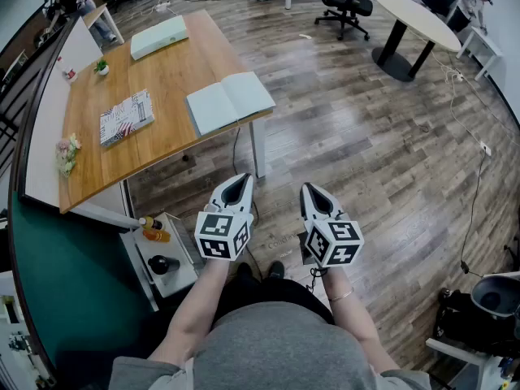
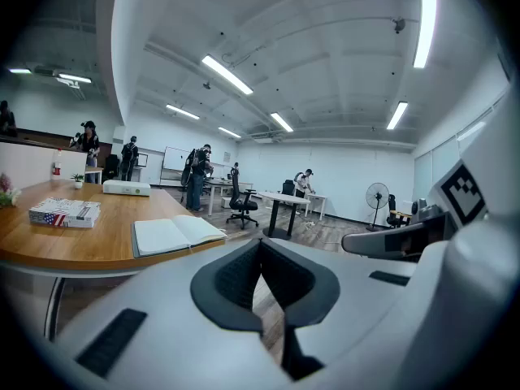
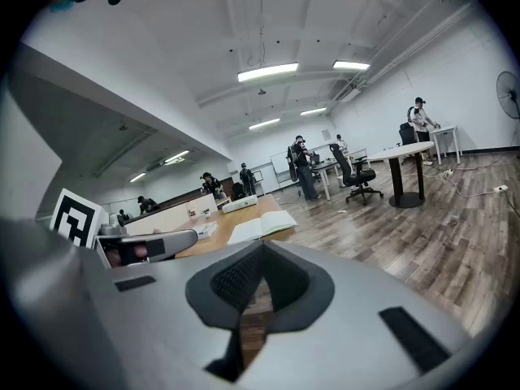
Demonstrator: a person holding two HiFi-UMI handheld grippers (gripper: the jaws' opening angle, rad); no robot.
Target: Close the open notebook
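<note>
The open notebook (image 1: 230, 101) lies flat with pale pages at the near right corner of the wooden desk (image 1: 154, 80). It also shows in the left gripper view as the notebook (image 2: 175, 234) and in the right gripper view as the notebook (image 3: 262, 226). My left gripper (image 1: 237, 187) and right gripper (image 1: 313, 193) are held side by side over the floor, well short of the desk. Both are shut with nothing between their jaws. The left gripper (image 2: 260, 246) and right gripper (image 3: 262, 250) point toward the desk.
On the desk lie a patterned book (image 1: 126, 118), a white box (image 1: 158, 36) and a small potted plant (image 1: 101, 67). A low cart with bottles (image 1: 158, 250) stands under the desk's near edge. An office chair (image 1: 345, 5) and a round table (image 1: 416, 19) stand beyond; people stand at the back.
</note>
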